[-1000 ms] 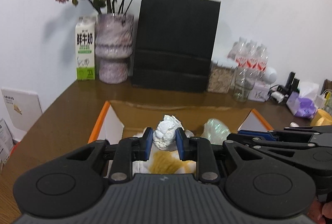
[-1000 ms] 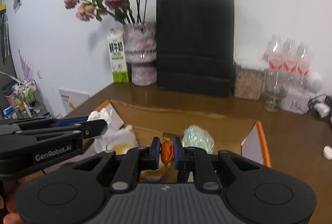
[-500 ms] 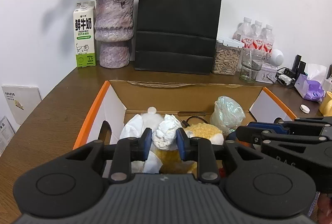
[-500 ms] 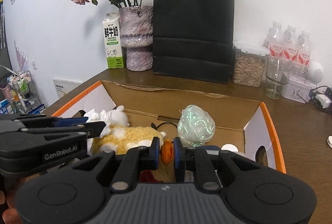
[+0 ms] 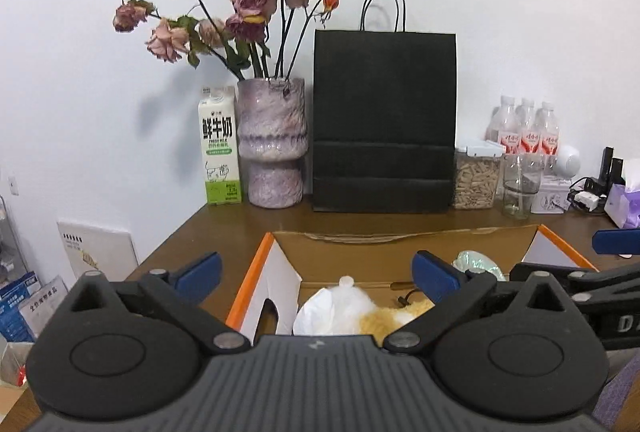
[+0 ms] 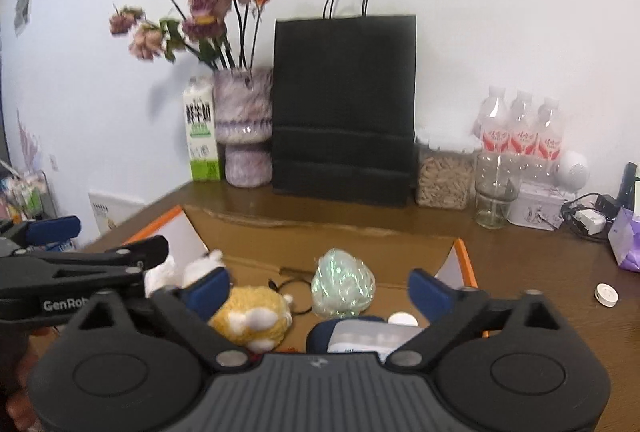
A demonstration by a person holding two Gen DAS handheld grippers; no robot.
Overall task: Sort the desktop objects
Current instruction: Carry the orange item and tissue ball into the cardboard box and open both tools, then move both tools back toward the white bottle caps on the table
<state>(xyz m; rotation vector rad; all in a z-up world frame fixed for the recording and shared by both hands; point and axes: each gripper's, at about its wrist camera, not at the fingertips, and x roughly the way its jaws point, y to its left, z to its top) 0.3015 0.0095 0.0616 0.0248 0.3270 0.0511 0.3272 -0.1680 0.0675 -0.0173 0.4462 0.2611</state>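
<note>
We see both grippers held side by side over the near edge of an open cardboard box [image 5: 404, 256] with orange-edged flaps, each tilted a little downward toward its inside. The left gripper [image 5: 316, 272] has its blue-padded jaws spread wide, having just been opening, and nothing sits between the pads; the crumpled white tissue [image 5: 320, 312] lies below them in the box, against a yellow plush toy [image 6: 250, 316]. The right gripper [image 6: 320, 290] is likewise spread wide, its jaws just opened, with no object pressed by either pad. In the right wrist view the left gripper enters from the left edge as a black arm with a blue fingertip.

Inside the box we also make out an iridescent green wrapped bundle [image 6: 343, 284], a dark blue packet with a white label [image 6: 360, 338], a small white round cap [image 6: 402, 319] and a thin black cord. A sliver of orange shows just above the right gripper's body; we cannot tell what it is. The gripper bodies hide the near part of the box in both views.

Behind the box on the brown table [image 6: 532, 264] stand a milk carton [image 5: 219, 151], a purple vase [image 5: 274, 147] of dried roses, a black paper bag [image 5: 384, 119], a clear container of pale pellets [image 5: 476, 175], a glass jar [image 6: 494, 191] and water bottles [image 6: 520, 131]. The right wrist view is slightly blurred, so labels there are unreadable.
</note>
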